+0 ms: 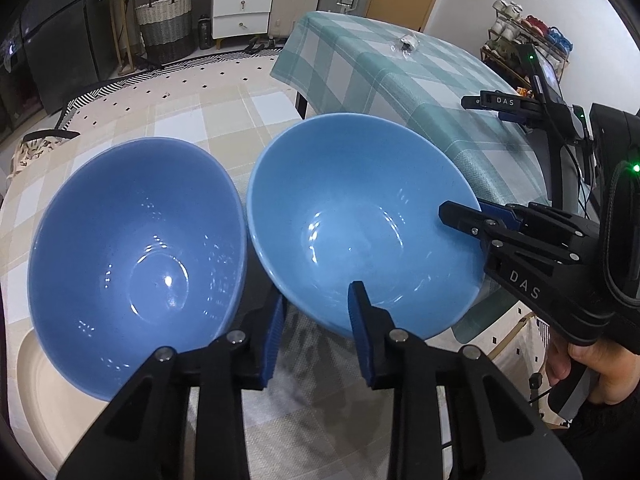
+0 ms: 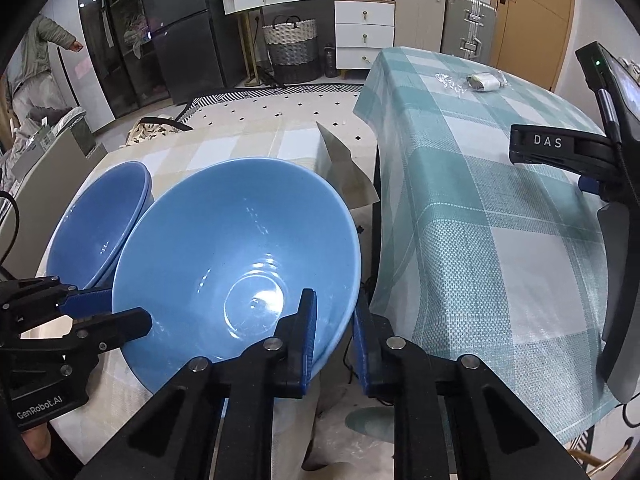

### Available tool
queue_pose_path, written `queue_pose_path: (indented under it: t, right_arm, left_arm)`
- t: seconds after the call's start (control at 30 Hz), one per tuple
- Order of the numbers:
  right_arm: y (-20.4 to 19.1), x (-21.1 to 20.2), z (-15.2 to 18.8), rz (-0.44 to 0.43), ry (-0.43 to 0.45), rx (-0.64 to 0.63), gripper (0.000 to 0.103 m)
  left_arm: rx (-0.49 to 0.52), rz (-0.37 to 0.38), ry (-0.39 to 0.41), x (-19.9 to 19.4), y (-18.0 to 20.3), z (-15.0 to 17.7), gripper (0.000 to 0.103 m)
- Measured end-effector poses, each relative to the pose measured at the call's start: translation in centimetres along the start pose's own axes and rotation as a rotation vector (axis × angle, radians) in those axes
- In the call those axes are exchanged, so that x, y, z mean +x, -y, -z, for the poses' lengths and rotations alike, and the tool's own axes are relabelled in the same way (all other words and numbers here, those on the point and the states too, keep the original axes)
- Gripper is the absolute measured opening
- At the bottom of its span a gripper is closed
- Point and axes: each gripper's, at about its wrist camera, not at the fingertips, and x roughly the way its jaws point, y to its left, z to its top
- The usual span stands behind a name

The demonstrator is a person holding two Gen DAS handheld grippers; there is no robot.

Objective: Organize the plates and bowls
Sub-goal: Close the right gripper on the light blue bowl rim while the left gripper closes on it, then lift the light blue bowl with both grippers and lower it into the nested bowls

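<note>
Two blue bowls sit side by side on a beige checked table. The darker bowl (image 1: 132, 256) rests on a cream plate (image 1: 36, 392) at the left; it also shows in the right wrist view (image 2: 100, 224). The lighter bowl (image 1: 360, 224) is tilted, and fills the right wrist view (image 2: 240, 256). My right gripper (image 2: 334, 344) straddles its near rim with a visible gap around the rim; it also shows in the left wrist view (image 1: 472, 216). My left gripper (image 1: 316, 340) is open, with its fingers below and between the two bowls; it also shows in the right wrist view (image 2: 108, 304).
A second table with a green checked cloth (image 2: 500, 220) stands to the right, with a small plastic-wrapped item (image 2: 480, 80) at its far end. A gripper stand with a screen (image 2: 600, 152) rises at the right. Drawers, a basket and suitcases line the far wall.
</note>
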Motion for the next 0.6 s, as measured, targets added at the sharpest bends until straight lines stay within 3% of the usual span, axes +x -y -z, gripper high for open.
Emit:
queue_pose_path:
  t: [0.6]
  right_arm:
    - [-0.9, -5.3, 0.5, 0.041, 0.103, 0.010, 0.017]
  left_arm:
    - [0.034, 0.016, 0.062, -2.5, 1.0, -0.8, 0.030]
